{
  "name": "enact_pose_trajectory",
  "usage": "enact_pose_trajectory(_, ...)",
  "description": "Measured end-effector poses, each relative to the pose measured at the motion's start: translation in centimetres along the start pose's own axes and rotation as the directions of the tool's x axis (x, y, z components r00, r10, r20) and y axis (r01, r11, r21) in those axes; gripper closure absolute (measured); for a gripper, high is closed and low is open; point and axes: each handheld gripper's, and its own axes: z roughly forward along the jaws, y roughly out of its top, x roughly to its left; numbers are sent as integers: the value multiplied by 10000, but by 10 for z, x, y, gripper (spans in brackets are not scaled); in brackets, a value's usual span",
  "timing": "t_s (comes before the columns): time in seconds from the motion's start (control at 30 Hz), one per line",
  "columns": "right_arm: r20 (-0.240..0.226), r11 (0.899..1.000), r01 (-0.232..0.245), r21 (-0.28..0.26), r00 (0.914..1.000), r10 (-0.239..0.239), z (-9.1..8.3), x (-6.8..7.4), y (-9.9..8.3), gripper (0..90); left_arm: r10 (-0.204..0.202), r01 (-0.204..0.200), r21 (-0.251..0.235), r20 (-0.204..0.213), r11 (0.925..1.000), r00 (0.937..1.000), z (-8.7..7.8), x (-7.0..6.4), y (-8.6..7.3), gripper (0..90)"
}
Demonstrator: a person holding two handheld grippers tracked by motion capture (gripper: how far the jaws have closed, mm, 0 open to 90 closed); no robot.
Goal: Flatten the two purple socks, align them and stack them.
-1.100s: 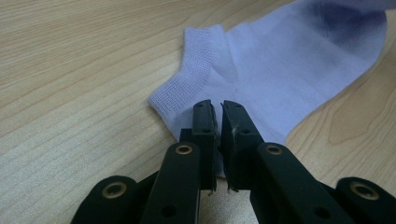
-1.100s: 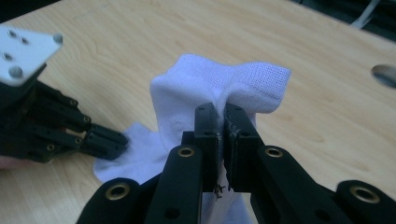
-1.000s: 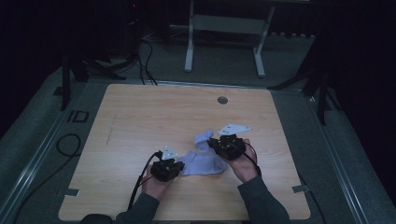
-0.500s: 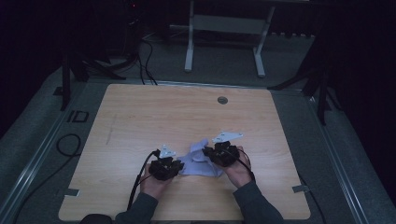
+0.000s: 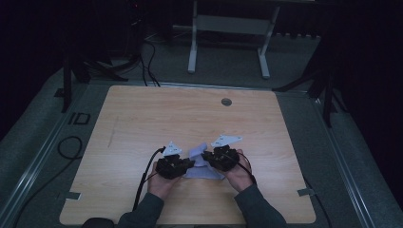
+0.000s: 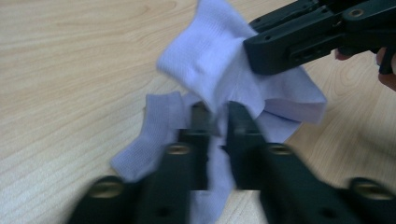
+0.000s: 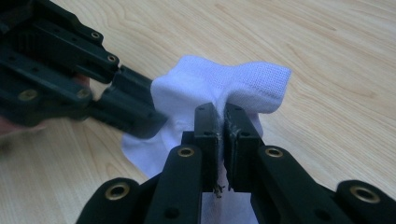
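A pale white knitted cloth (image 5: pixel 201 166), ribbed like a sock, lies bunched near the table's front edge between the two grippers. My left gripper (image 5: pixel 190 164) is shut on a fold of the cloth (image 6: pixel 210 60), with fabric pinched between its jaws. My right gripper (image 5: pixel 206 156) is shut on another fold, and the cloth (image 7: pixel 224 81) humps up over its tips. The two grippers nearly touch. The right gripper (image 6: pixel 299 39) reaches in from the upper right of the left gripper view. In the right gripper view, the left gripper (image 7: pixel 84 88) comes in from the left.
The wooden table (image 5: pixel 157 118) stretches bare beyond the grippers, with a round grommet hole (image 5: pixel 226 101) near its far edge. A black cable (image 5: pixel 142 183) trails off the left gripper toward the front edge. Metal stand legs (image 5: pixel 228 42) are on the floor behind.
The right gripper has moved left and toward the person, closing on the left gripper and bunching the cloth. The left gripper has hardly moved.
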Motion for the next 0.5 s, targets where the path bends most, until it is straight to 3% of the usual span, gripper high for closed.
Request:
enact_pose_trajectory(0.13,-272,9999,-92,-97,9996,89,-3,0,0,739,84,-84,-5,-155,10000,9998,-2,-1,0,888)
enact_pose_trajectory(0.17,-464,9992,-160,-366,9988,143,-9,-2,1,695,67,-67,-14,-220,10000,9997,-3,0,0,890)
enact_pose_trajectory(0.3,-158,9959,-452,-784,9989,441,-29,-14,0,684,-8,8,2,-421,10000,9991,-6,3,-1,889)
enact_pose_trajectory(0.37,291,9968,-593,-535,9977,609,-35,-21,-4,686,-73,74,29,-486,10000,9988,-7,5,-3,889)
enact_pose_trajectory(0.5,894,9940,-915,595,9923,860,-29,-31,-20,686,-62,69,126,-556,9999,9984,-7,7,-5,889)
